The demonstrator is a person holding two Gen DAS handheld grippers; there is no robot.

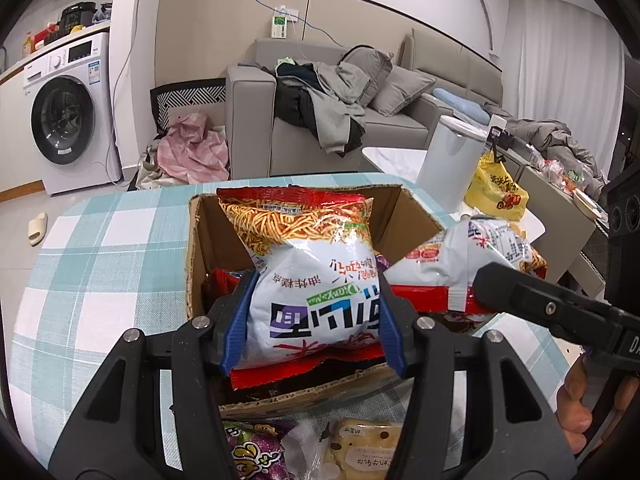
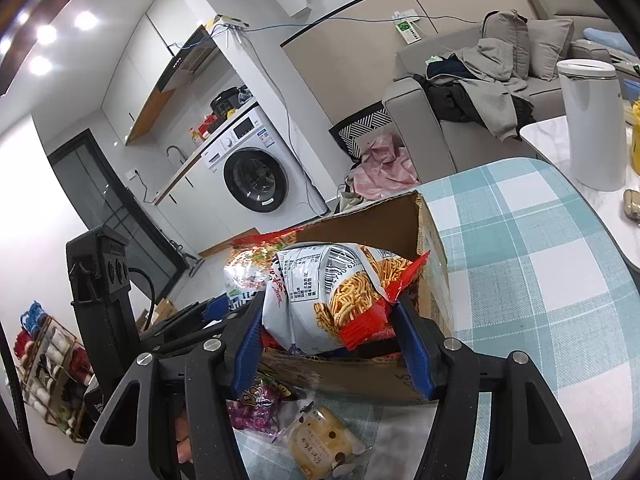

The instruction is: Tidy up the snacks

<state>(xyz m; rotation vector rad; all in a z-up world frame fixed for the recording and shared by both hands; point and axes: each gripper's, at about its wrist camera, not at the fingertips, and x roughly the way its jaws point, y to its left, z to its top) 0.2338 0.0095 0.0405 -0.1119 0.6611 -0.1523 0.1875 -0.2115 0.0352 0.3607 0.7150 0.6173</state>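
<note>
Holding one noodle snack bag in each gripper over the cardboard box (image 1: 208,240). Left gripper (image 1: 314,316): jaws clamped on the sides of the left bag (image 1: 312,264), blue pads pressing its lower half, centre frame. The bag's long axis runs straight away from the jaws, top end leaning on the box's far wall, bottom end over the near edge. Right gripper (image 2: 332,336): jaws clamped on the right bag (image 2: 332,292), barcode side up, its red crimped end poking past the right pad; it sits over the box's right end, centre of that view.

Both bags look partly inside the box already, so I judge the next move is a short drop, not a carry. The left one seems deeper in; the right one lies more across the box's corner and may need a nudge inward.

More packets wait on the bench (image 1: 92,248) at lower centre, just in front of the box: a purple packet (image 1: 256,452) and a yellow pastry pack (image 1: 364,448).

The bench has a teal-and-white check cloth. Behind it: washing machine (image 1: 68,120) upper left, grey sofa (image 1: 360,120) piled with clothes upper centre, white bin (image 1: 448,160) at right.
</note>
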